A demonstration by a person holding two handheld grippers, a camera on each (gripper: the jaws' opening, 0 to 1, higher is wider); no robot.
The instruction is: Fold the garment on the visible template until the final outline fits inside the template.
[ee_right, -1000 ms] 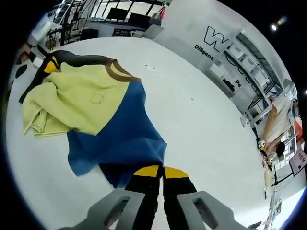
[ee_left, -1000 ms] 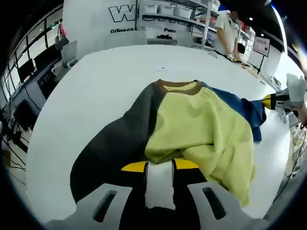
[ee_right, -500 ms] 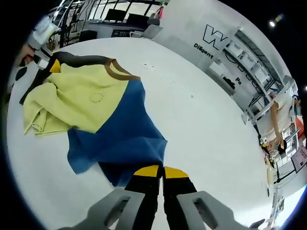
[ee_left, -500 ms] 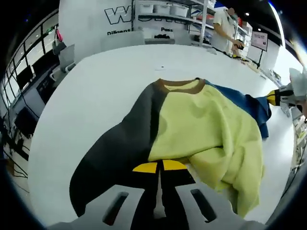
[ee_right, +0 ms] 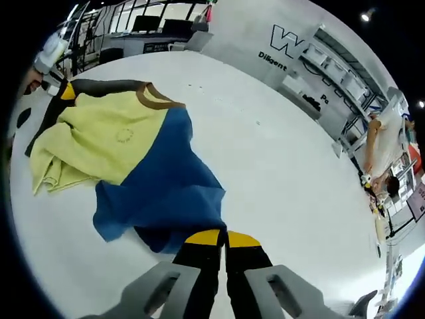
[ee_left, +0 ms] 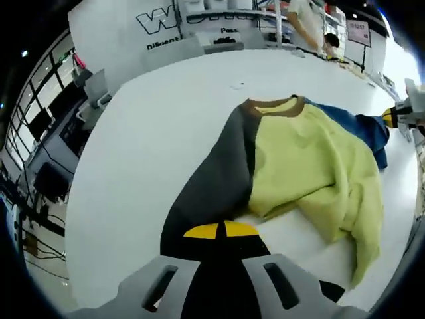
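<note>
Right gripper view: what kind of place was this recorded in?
Probably a lab or showroom-like workspace: a large white table holds a colour-block sweatshirt, with a white lettered wall panel, storage shelving and a standing person behind.

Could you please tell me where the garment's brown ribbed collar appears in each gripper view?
Left gripper view: the brown ribbed collar lies right of centre, in the upper half.
Right gripper view: it lies upper left, above the blue panel.
Shared landmark: the yellow front panel touches the collar in both views.
</note>
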